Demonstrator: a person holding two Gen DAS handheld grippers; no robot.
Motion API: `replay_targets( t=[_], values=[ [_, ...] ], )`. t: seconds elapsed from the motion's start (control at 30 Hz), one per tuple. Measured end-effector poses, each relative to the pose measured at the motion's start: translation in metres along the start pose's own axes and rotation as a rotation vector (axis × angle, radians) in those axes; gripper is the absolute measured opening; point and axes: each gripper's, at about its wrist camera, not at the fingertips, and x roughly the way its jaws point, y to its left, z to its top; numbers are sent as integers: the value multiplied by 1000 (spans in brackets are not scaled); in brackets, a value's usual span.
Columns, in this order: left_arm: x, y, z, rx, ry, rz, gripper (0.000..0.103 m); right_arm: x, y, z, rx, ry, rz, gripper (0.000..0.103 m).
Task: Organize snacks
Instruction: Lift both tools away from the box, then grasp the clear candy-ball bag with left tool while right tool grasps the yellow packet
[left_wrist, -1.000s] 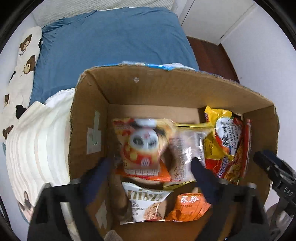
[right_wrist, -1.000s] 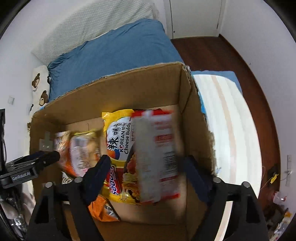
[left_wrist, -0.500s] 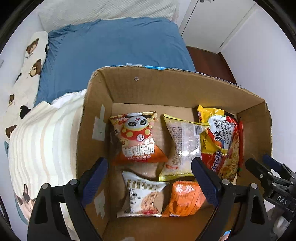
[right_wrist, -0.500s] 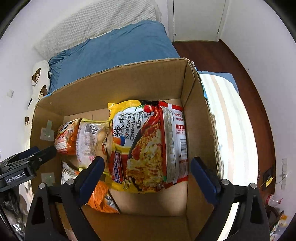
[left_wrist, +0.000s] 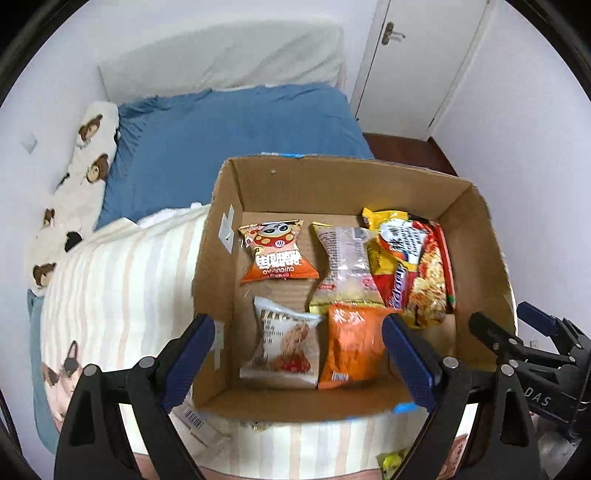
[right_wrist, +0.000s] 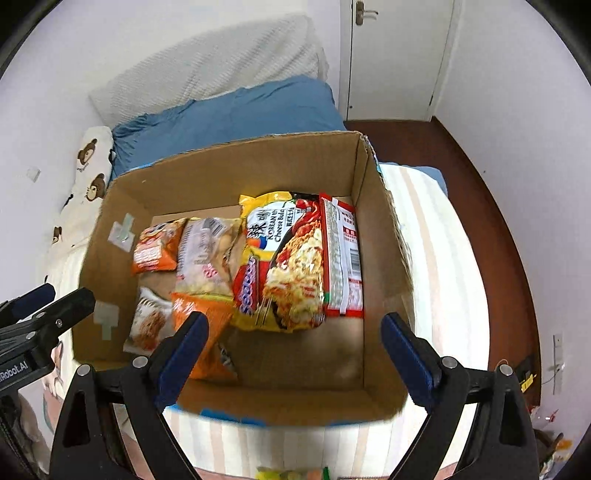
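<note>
In the left wrist view, the cardboard box (left_wrist: 229, 288) fills the centre and right of the frame, resting on a striped blanket (left_wrist: 110, 288) over a blue bed (left_wrist: 229, 129). Five snacks lie flat on its floor: a panda-print bag (left_wrist: 276, 251) upper left, a clear packet (left_wrist: 345, 269) beside it, a yellow-and-red noodle pack (left_wrist: 413, 266) at the right, a white bag (left_wrist: 284, 339) lower left, and an orange bag (left_wrist: 351, 343) touching it. The left gripper (left_wrist: 298, 350) hangs above the box, its jaws released and wide apart, grasping nothing.

In the right wrist view, the same box sits centre frame, the noodle pack (right_wrist: 295, 258) in the middle and the smaller bags crowded to its left. The right gripper (right_wrist: 293, 343) hovers at the lower edge; its jaws have just been opening and stand spread with nothing between them.
</note>
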Motion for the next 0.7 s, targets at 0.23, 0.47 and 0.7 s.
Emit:
replay_targets(
  t=[0.23,0.47,0.7],
  values=[
    [-48,-6,-30,22,-91,-3,93,-51,3,-33,-8,-76,38,96],
    [-79,-8,-63,32,-117,-15,93,-103,1,-65,19,-135,97,96],
    [-77,-22,-124,72,-63,-26,93,-103,-31,-131,112,-54,127,96]
  ],
)
